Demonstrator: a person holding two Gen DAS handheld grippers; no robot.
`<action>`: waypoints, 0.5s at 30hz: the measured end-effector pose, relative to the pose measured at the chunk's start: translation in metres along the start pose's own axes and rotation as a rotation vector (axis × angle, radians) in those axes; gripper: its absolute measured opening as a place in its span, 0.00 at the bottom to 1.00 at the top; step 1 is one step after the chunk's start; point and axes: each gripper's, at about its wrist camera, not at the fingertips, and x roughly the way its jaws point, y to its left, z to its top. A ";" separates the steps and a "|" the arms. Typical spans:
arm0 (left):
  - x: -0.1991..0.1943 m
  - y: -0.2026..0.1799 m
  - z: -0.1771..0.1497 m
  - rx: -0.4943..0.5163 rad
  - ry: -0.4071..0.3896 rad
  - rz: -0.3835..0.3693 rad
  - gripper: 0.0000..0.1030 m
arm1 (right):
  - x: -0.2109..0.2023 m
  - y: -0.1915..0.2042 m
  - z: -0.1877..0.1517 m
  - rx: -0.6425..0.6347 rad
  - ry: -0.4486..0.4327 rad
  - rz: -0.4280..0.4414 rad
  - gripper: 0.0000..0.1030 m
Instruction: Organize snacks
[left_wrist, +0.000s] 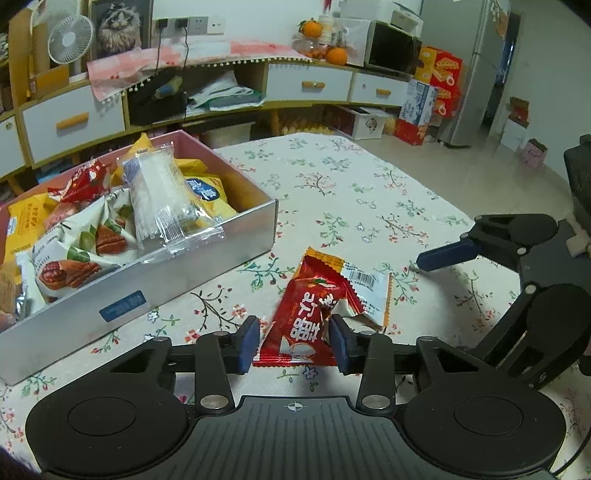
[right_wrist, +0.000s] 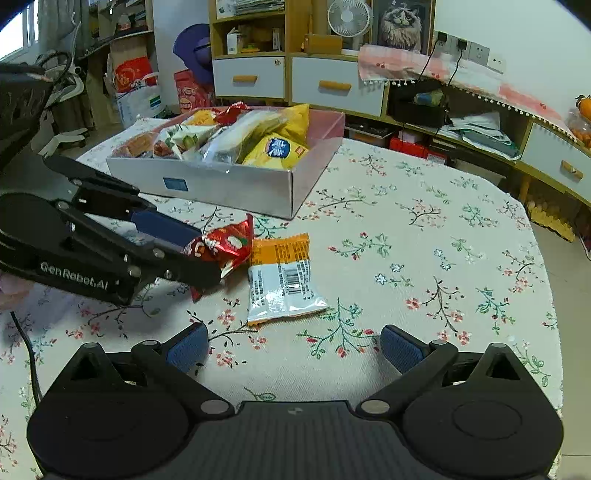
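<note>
A red snack packet (left_wrist: 306, 317) lies on the flowered tablecloth (left_wrist: 332, 192), and my left gripper (left_wrist: 293, 341) is shut on its near end, the foil crumpled against the right pad. In the right wrist view the left gripper (right_wrist: 205, 254) comes in from the left with that red packet (right_wrist: 229, 247) pinched at its tips. An orange and white packet (right_wrist: 280, 280) lies flat beside it, partly under the red one (left_wrist: 369, 291). My right gripper (right_wrist: 295, 350) stands open just short of the orange and white packet, with nothing between its fingers. One blue finger (left_wrist: 443, 254) of it shows at the right.
A silver box (left_wrist: 147, 295) with pink inner walls, full of several snack packets, stands at the table's left (right_wrist: 221, 184). Behind the table run low drawers, shelves, a fan and cartons on the floor. The cloth to the right of the packets is bare.
</note>
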 end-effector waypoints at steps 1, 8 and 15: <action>-0.001 -0.001 0.000 0.004 -0.004 0.007 0.34 | 0.001 0.000 -0.001 -0.002 0.005 0.000 0.72; -0.010 0.005 0.001 0.006 -0.006 0.056 0.26 | 0.008 -0.001 0.002 0.014 0.006 -0.007 0.75; -0.022 0.022 -0.004 -0.002 -0.002 0.094 0.24 | 0.013 0.001 0.007 0.021 0.002 -0.007 0.74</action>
